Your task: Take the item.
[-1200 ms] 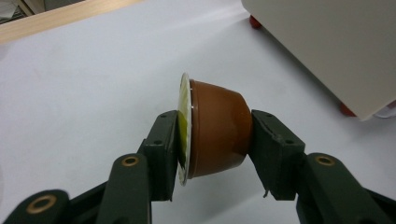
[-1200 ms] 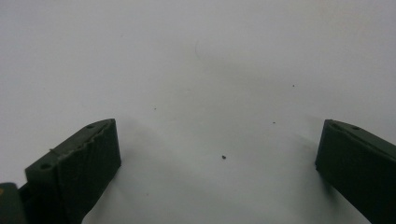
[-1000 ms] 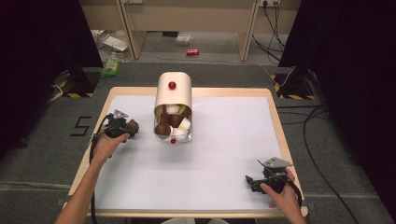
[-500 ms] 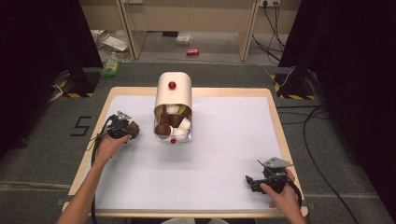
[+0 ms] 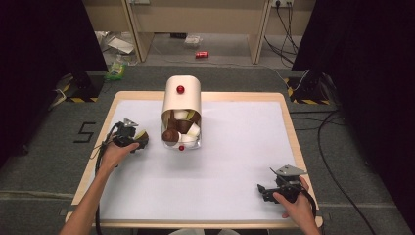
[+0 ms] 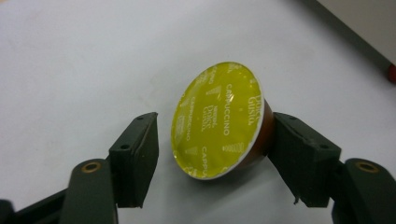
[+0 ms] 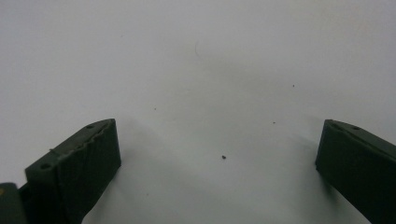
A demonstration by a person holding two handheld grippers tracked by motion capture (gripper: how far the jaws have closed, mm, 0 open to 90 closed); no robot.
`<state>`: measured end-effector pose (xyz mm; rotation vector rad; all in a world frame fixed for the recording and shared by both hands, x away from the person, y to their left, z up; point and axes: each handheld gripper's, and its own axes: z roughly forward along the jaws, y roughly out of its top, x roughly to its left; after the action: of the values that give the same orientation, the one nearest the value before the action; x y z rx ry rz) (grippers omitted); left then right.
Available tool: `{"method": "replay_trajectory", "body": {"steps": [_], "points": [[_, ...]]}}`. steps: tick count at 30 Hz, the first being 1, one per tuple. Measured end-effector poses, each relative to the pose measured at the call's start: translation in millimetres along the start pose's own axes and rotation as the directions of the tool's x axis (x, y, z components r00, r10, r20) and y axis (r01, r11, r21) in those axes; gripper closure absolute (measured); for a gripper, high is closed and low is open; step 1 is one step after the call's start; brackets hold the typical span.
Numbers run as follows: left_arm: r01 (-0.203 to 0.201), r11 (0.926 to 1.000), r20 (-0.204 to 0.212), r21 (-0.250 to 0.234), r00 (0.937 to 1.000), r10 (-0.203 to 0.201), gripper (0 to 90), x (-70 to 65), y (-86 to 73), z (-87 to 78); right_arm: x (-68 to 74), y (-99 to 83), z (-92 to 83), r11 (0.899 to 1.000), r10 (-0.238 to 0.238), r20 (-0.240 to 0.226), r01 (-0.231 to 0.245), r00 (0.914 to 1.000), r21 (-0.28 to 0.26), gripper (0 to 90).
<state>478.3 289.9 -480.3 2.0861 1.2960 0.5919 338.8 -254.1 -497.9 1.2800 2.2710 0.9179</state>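
Currently | left tongs: spread, a yellow-lidded capsule is framed between the jaws, touched by the right jaw, clear of the other | capsule: seen left of the dispenser on the worktop | right tongs: spread, held at the near right.

The surface was covered in a smooth, matt white sheet, with a pale wood border showing along its edges. The capsule carried a glossy yellow-green foil lid with a shiny brown plastic body behind it. The left gripper had matt black plastic jaws; the right gripper had jaw pads with a faintly ribbed face. The container near the far edge looked smooth, satin cream.
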Motion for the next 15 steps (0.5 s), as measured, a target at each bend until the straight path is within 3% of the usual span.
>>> {"method": "replay_trajectory", "body": {"steps": [7,15], "points": [[-0.010,0.9999,0.028,-0.012,0.9996,0.011,27.1,-4.9,-0.8,-7.0,-0.1,0.0,0.0,1.000,-0.001,0.000,0.001,1.0000,0.000,0.5],[0.030,0.9982,0.045,-0.051,0.9986,-0.028,22.1,-6.7,-6.4,-18.8,0.0,0.0,0.0,1.000,0.000,0.000,0.000,1.0000,0.001,0.5]]}}
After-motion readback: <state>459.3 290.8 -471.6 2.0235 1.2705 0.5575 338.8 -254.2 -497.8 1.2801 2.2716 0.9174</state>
